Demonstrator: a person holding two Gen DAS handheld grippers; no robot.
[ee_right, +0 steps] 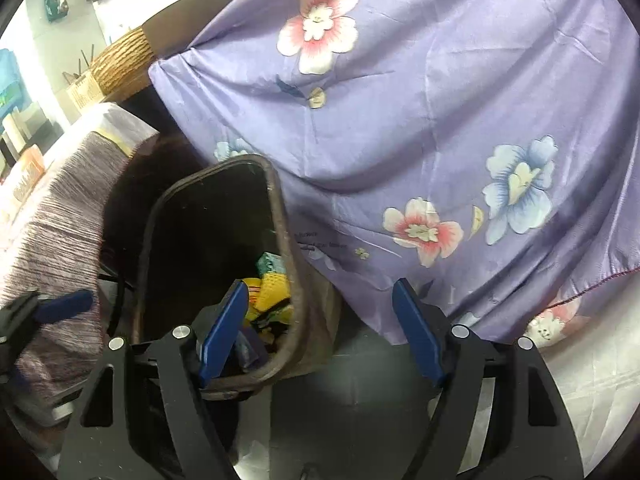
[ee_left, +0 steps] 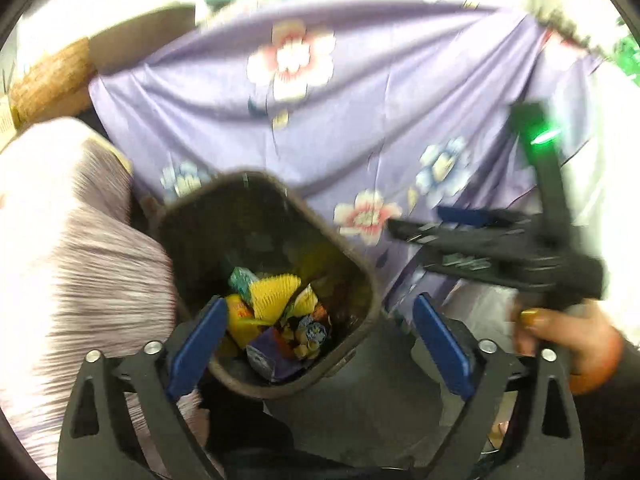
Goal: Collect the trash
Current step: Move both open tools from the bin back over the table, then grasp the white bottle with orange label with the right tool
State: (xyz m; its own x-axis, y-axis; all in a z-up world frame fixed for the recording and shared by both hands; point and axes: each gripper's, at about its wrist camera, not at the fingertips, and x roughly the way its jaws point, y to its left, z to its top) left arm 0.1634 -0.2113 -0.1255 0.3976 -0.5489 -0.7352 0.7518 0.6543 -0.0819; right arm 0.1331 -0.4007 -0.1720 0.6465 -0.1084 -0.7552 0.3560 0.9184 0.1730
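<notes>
Fingers of the left gripper (ee_left: 320, 344) spread wide above the bin (ee_left: 168, 216), gripping nothing; fingers of the right gripper (ee_right: 320, 332) likewise spread and empty beside the bin's rim. Trash (ee_left: 276, 312), coloured wrappers, lies inside the bin. Flowered purple cloth (ee_right: 420, 120) hangs just behind the bin; striped fabric (ee_left: 72, 240) lies on its other side.

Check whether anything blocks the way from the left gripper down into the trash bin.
Nothing visible does. The left gripper hangs open and empty right above the trash bin, whose mouth is uncovered, with wrappers lying at the bottom. The purple floral cloth hangs behind the bin, and the right gripper is off to the side.
</notes>
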